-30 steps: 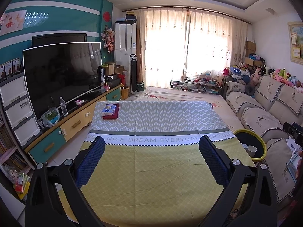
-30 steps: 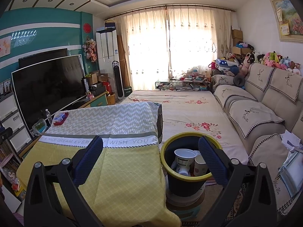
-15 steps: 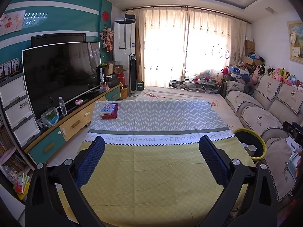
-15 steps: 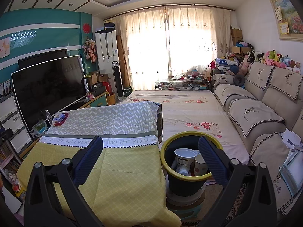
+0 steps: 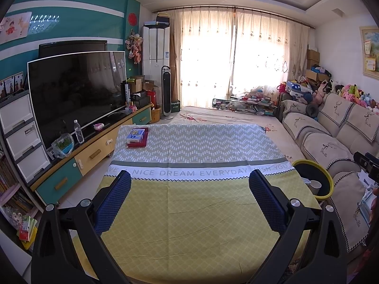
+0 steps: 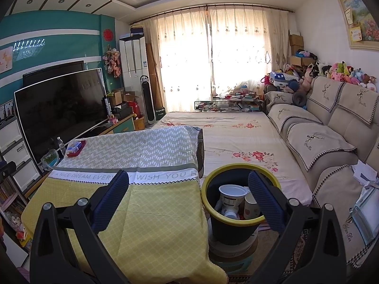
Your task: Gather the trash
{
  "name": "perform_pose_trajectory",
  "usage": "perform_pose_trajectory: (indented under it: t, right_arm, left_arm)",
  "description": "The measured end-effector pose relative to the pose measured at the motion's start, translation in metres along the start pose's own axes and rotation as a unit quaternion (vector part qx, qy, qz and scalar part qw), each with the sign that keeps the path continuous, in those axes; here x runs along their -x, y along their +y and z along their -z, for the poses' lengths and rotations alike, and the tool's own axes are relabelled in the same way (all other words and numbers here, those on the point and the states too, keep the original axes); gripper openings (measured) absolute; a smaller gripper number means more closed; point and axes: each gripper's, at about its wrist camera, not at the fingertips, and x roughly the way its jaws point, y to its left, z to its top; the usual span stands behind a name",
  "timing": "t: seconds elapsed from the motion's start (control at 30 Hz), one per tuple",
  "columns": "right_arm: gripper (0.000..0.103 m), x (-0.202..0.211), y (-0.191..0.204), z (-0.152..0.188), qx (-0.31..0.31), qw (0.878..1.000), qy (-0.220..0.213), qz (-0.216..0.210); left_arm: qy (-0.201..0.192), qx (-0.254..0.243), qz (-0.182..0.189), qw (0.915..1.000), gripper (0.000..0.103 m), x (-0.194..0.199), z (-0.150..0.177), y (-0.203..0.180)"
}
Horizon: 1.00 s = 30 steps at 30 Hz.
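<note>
Trash cups [image 6: 233, 200] sit in the bin [image 6: 239, 213], lower centre; nothing has shifted, both grippers' fingers [image 6: 111, 201] spread empty, tabletop [image 5: 189, 213] bare.

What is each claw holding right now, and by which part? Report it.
Nothing is held. The left claw is open over the yellow patterned tablecloth; the right claw is open, empty, near the yellow-rimmed black trash bucket.

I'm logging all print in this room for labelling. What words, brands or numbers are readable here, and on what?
"NICE DREAM EVERYDAY" and "WISH YOU", on the tablecloth band.
Sofa covers: embroidered script, too small to read.
Blue box, tower fan, cups in the bin: print blurred, unreadable.
</note>
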Motion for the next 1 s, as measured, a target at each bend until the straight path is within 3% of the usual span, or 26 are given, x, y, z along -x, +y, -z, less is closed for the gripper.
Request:
perform_pose_trajectory:
  t: [1.0]
  right_arm:
    - [0.096, -0.0089, 0.0020, 0.0064, 0.000, 1.000, 0.005, -0.002]
  left_arm:
    - [0.012, 0.006, 0.002, 0.9999, 0.098, -0.0078, 0.0028, 0.0006]
